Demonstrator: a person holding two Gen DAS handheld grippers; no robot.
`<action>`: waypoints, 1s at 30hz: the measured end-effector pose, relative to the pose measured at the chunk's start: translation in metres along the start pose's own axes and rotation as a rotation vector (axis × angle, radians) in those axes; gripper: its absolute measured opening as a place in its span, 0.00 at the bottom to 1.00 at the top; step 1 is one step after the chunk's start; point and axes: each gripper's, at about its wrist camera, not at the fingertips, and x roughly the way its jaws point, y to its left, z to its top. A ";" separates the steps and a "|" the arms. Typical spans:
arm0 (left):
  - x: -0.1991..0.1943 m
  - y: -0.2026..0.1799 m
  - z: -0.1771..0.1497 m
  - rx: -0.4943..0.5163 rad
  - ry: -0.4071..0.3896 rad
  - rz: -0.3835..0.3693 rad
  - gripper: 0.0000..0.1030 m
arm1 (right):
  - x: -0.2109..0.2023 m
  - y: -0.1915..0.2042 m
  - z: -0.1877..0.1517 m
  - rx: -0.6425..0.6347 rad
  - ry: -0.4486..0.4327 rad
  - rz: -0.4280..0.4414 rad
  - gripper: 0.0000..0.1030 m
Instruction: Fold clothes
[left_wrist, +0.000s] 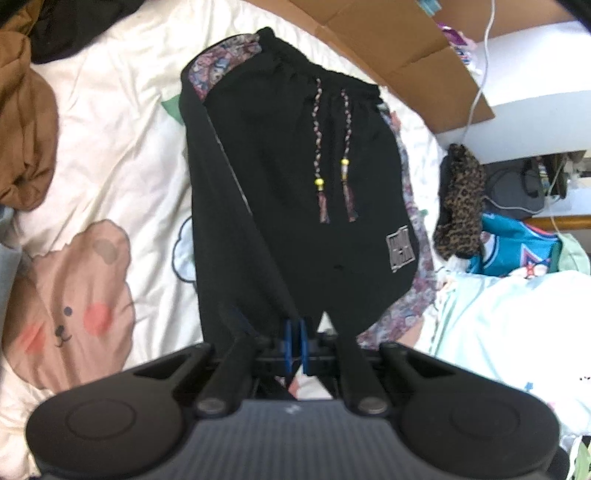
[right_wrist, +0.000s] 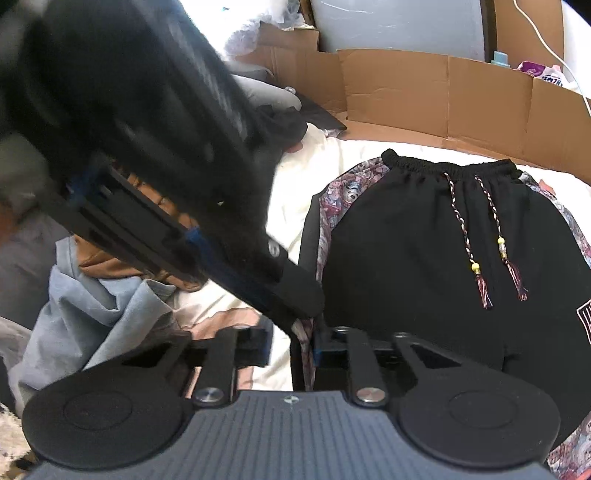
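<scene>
I have both grippers clenched on the hem of the black shorts (left_wrist: 295, 177) — left gripper (left_wrist: 295, 345), right gripper (right_wrist: 308, 345) — spread on the bed (left_wrist: 122, 155), unfolded.

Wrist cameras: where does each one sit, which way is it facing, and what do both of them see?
Left wrist: rides the left tool, looking down along the black shorts on the bear-print bedding; its blue pads are shut on the hem.
Right wrist: rides the right tool, facing the cardboard boxes; the left tool crosses its view.
Shared: the shorts, their braided drawstrings, the bedding, the boxes.
</scene>
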 end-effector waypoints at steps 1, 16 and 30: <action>-0.001 -0.001 0.001 0.001 0.006 -0.009 0.06 | 0.001 -0.002 0.000 0.008 -0.004 0.004 0.03; -0.010 -0.043 0.031 0.041 -0.112 0.077 0.45 | -0.058 -0.086 0.033 0.161 -0.051 0.021 0.02; 0.070 -0.080 0.013 0.082 -0.042 0.219 0.48 | -0.110 -0.182 0.047 0.250 -0.064 -0.070 0.02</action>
